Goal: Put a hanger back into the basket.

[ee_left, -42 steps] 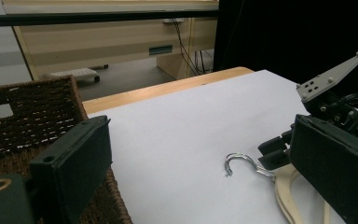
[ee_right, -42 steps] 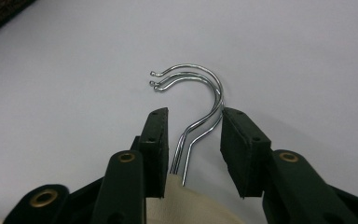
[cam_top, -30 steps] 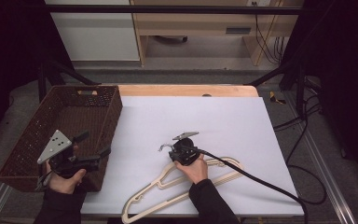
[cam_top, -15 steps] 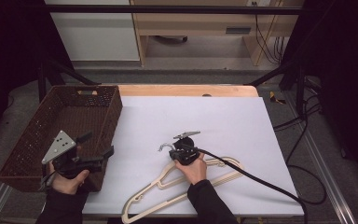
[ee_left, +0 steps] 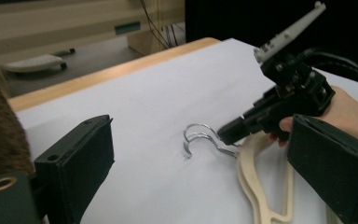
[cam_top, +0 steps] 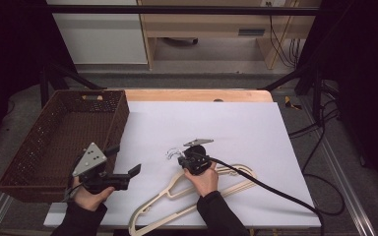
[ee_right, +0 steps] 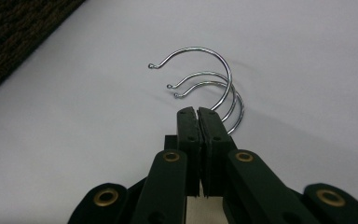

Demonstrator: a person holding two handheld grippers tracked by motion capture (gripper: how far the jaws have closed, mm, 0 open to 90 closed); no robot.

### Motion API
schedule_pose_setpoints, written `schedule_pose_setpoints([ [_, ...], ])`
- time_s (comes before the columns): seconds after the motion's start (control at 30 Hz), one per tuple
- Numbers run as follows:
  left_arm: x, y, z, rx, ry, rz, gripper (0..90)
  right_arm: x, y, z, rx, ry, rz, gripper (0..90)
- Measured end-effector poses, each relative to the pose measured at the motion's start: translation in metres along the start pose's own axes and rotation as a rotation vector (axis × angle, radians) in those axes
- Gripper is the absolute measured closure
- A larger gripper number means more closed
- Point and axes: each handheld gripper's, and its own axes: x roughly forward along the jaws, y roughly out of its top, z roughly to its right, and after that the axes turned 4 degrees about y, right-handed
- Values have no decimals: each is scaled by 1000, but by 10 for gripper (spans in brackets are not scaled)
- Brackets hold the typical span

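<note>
— Toward the near edge of the desk (cam_top: 256,123), what is the right gripper (cam_top: 183,160) doing?

— Its jaws are pressed together on the necks of the hangers (cam_top: 197,194), just below the stacked metal hooks (ee_right: 200,88). The right gripper view shows three hooks fanned out past the closed tips, so I judge it has the whole bundle pinched at once. The cream hanger bodies lie flat on the white cover, trailing back toward the near edge under the right hand.

— And the left gripper (cam_top: 128,173)?

— Its jaws stand wide apart and hold nothing. That is where the change is: a second ago it hung at the near left corner, close by the front wall of the wicker basket (cam_top: 34,157); now it has swung inward over the desk and points at the hooks. The left gripper view has the hooks (ee_left: 200,137) sitting between its two open jaws, though still well apart from them.

— The right side?

— No visible shift; the hangers lie as they did.

— What does that mean for the work?

— Probably the left gripper is coming in to help, either to take one hanger off the bundle or to steady the bodies for a lift. The basket stands empty along the left edge, so nothing has been stowed yet.
</note>
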Motion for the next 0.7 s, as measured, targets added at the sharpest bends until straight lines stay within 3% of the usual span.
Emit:
schedule_pose_setpoints([
  [0.1,11,-4,6,3,-20,-33,85,-2,0,-1,-1,6,4,888],
  [0.17,29,-12,16,18,-57,-104,102,-4,1,-2,-12,6,13,889],
  [0.2,29,-12,16,18,-57,-104,108,-4,1,-2,-12,6,13,889],
  [0.23,42,-17,20,25,-82,-149,117,-6,1,-2,-14,7,17,889],
  [0.37,61,-23,25,23,-121,-207,153,-7,1,-3,-15,12,22,889],
  [0.5,87,-28,36,25,-194,-292,236,-11,1,-5,-29,16,39,889],
  [0.63,99,-33,41,19,-215,-339,292,-15,2,-7,-30,23,49,889],
  [0.7,109,-38,44,15,-232,-369,370,-18,2,-8,-44,26,56,889],
])
